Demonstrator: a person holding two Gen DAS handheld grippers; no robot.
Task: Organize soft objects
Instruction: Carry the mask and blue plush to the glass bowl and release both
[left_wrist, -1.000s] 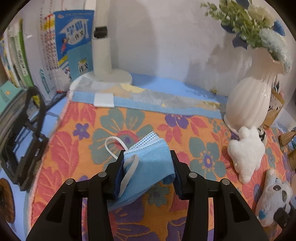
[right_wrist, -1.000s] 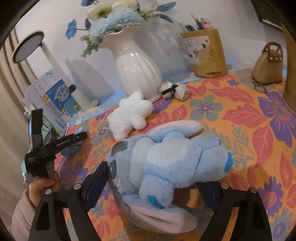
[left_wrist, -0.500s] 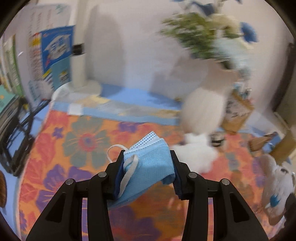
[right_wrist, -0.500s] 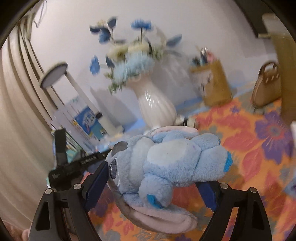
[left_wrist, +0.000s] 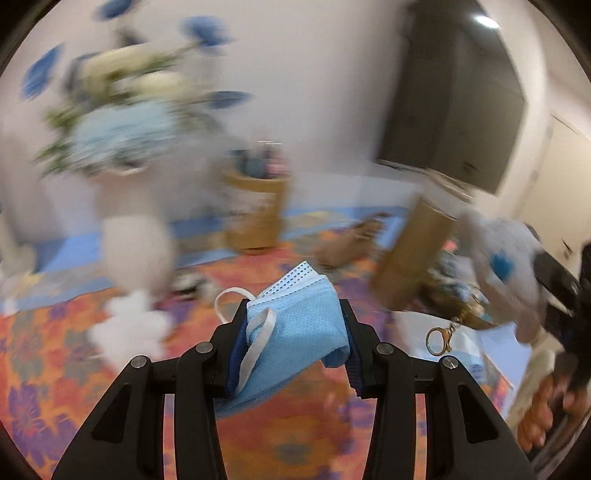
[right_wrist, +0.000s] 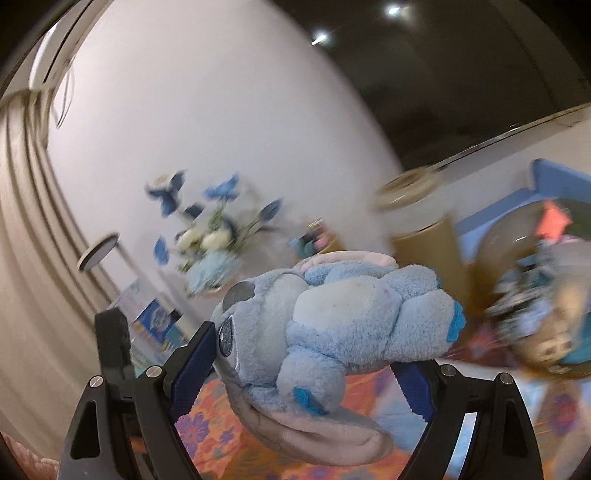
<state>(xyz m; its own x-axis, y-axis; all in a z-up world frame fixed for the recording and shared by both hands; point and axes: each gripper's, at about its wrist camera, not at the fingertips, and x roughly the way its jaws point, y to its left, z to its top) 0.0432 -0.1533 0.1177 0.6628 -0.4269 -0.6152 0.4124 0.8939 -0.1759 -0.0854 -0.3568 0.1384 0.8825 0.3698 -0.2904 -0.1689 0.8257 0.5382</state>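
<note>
the left gripper pinches a folded blue face mask above the flowered cloth, with a blurred white vase off to its left. the right gripper clamps a blue plush toy, held in the air before a white wall.

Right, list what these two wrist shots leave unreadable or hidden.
- Left wrist view: the vase and flowers, and the pen holder, are smeared by motion blur; no detail reads.
- Left wrist view: the face mask's lower edge is hidden behind the left gripper.
- Right wrist view: the heap at the right edge is blurred; contents unclear.
- Right wrist view: the blue plush hides where the right gripper is heading.
</note>
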